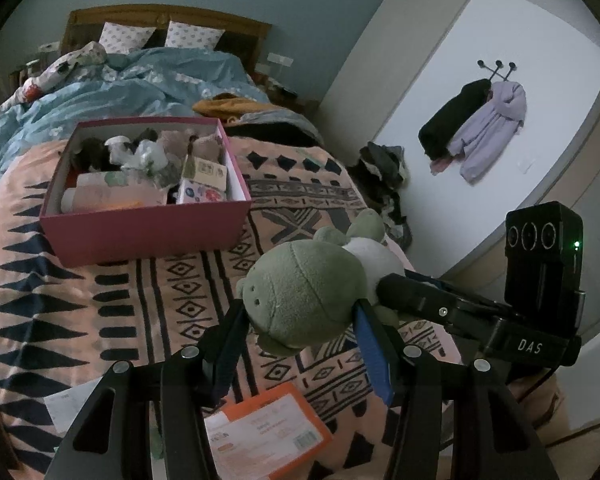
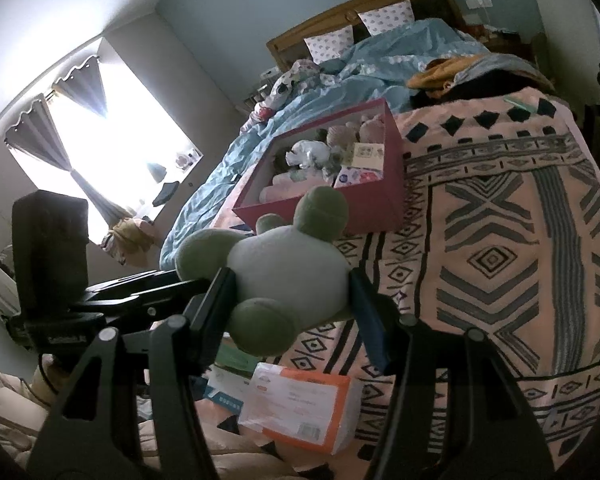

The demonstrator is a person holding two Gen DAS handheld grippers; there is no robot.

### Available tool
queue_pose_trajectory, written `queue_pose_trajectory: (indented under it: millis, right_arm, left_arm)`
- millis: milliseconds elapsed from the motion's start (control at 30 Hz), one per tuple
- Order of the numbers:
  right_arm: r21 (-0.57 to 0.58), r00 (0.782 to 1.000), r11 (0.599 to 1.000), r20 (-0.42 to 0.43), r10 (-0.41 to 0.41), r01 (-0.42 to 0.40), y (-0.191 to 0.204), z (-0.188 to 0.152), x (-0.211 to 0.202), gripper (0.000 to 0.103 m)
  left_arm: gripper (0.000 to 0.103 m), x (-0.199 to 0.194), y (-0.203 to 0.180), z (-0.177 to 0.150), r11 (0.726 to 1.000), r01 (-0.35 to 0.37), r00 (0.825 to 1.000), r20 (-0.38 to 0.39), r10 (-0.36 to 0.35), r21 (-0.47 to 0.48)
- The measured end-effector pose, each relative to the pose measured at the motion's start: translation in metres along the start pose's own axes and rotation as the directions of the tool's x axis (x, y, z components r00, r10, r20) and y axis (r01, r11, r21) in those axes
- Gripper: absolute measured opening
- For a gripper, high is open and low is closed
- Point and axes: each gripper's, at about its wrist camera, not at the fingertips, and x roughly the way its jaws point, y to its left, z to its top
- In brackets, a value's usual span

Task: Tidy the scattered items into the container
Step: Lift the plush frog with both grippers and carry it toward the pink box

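Observation:
A green plush frog with a white belly hangs above the bed, held from both ends. My left gripper (image 1: 298, 312) is shut on its round green head (image 1: 304, 300). My right gripper (image 2: 290, 280) is shut on its white body (image 2: 284, 264), with the green feet sticking out past the fingers. Beyond the frog, a pink box (image 1: 140, 236) (image 2: 374, 208) stands on the patterned blanket, full of several soft toys, tubes and small cartons. Below the grippers, on the blanket, lies an orange and white packet (image 1: 268, 432) (image 2: 300, 408).
The peach patterned blanket (image 2: 500, 240) covers the near half of the bed, and a rumpled blue duvet (image 1: 100, 96) lies behind the box. A clothes pile (image 1: 384, 172) sits on the floor to the right, under coats on wall hooks (image 1: 476, 128). A bright window (image 2: 112, 140) is on the left.

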Motion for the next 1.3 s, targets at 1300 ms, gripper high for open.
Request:
queue_pose_trajectory:
  millis: [1300]
  right_arm:
    - [-0.058, 0.998, 0.998, 0.051, 0.033, -0.03, 0.029, 0.028, 0.006, 0.06]
  left_arm:
    - [0.055, -0.026, 0.014, 0.02, 1.0, -0.01, 0.997, 0.077, 0.009, 0.023]
